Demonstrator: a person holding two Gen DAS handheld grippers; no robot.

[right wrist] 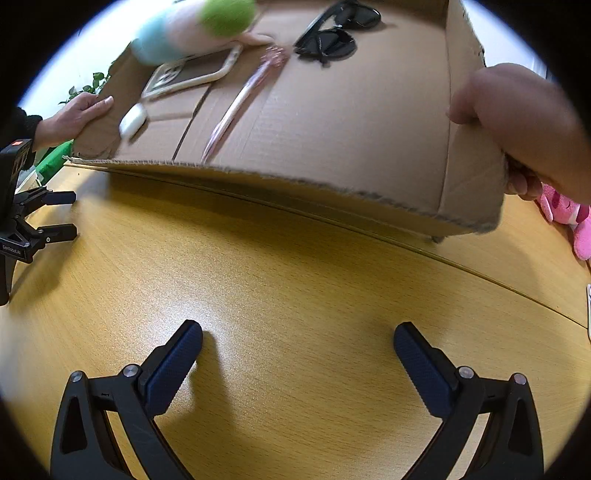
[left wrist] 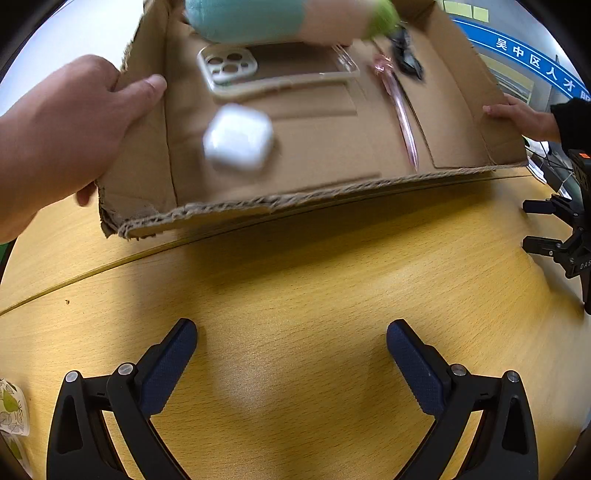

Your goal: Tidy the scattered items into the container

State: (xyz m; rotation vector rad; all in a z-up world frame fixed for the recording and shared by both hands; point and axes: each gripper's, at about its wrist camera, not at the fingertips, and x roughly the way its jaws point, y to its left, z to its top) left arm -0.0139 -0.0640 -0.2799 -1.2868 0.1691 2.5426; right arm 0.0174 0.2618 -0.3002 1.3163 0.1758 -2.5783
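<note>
A shallow cardboard box [left wrist: 325, 147] is held tilted toward me above the wooden table by two bare hands [left wrist: 55, 133], one on each side wall. Inside lie a white earbud case [left wrist: 238, 137], a clear phone case [left wrist: 258, 70], a pink pen [left wrist: 400, 110], black sunglasses [right wrist: 332, 33] and a teal-pink-green plush toy [left wrist: 273, 18]. The items look blurred. The box also shows in the right wrist view [right wrist: 332, 122]. My left gripper [left wrist: 291, 350] is open and empty over bare table. My right gripper [right wrist: 298, 352] is open and empty too.
The yellow wooden table [left wrist: 295, 280] has a curved seam below the box. The right gripper shows at the right edge of the left wrist view [left wrist: 561, 229]; the left one at the left edge of the right view [right wrist: 40, 218]. A pink plush [right wrist: 569, 218] lies far right.
</note>
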